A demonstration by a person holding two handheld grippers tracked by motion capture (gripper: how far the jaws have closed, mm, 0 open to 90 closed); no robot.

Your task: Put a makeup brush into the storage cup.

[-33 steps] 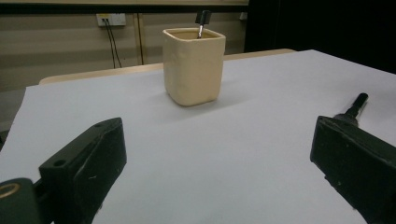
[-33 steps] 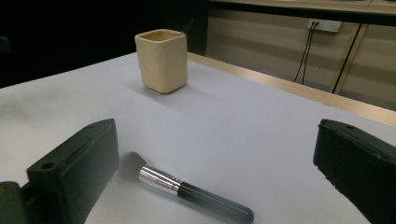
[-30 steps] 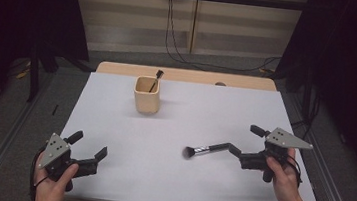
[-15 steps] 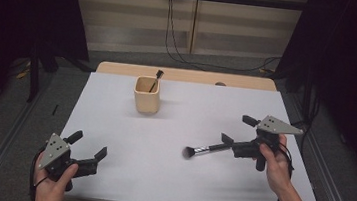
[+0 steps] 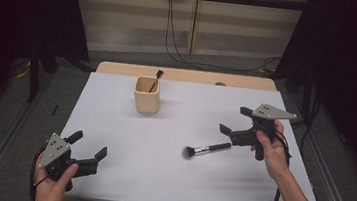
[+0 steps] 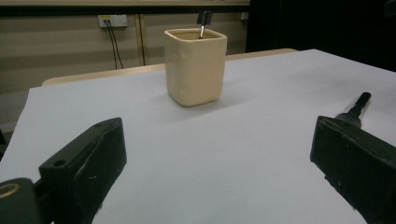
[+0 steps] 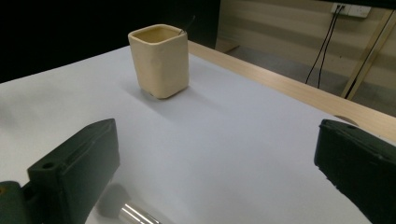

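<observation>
Nearest to us in the high view, the left gripper [image 5: 90, 147] sits low at the table's front-left corner, held in a hand [image 5: 55, 180], its 2 matte black jaws spread wide with nothing between them. In its own view those jaws are blocky, slightly scuffed slabs rising at either edge, with bare white surface between.

A little farther in, right of centre, the makeup brush [image 5: 206, 149] lies flat on the white sheet [image 5: 159, 169]. It has a dark, rounded tuft of bristles, a shiny metal ferrule and a slim black handle that points toward the right gripper [image 5: 232, 125]. We see that gripper held just above and beside the handle's end by the other hand [image 5: 272, 150], a grey 3-cornered plate on top. Its jaws stand open and hold nothing; in the right gripper view the ferrule [image 7: 135, 214] glints at the bottom edge between them, so the brush rests free on the table.

The sheet is smooth, matte and pale, covering a light wooden table [image 5: 184, 75] whose bare strip shows along the far edge.

Farthest, near the back-centre, stands the cup [image 5: 147, 94]: a cream, square-sided holder with rounded corners and a dull glaze. Inside it leans 1 thin dark brush [image 5: 156, 78], its black tip rising above the rim.
</observation>
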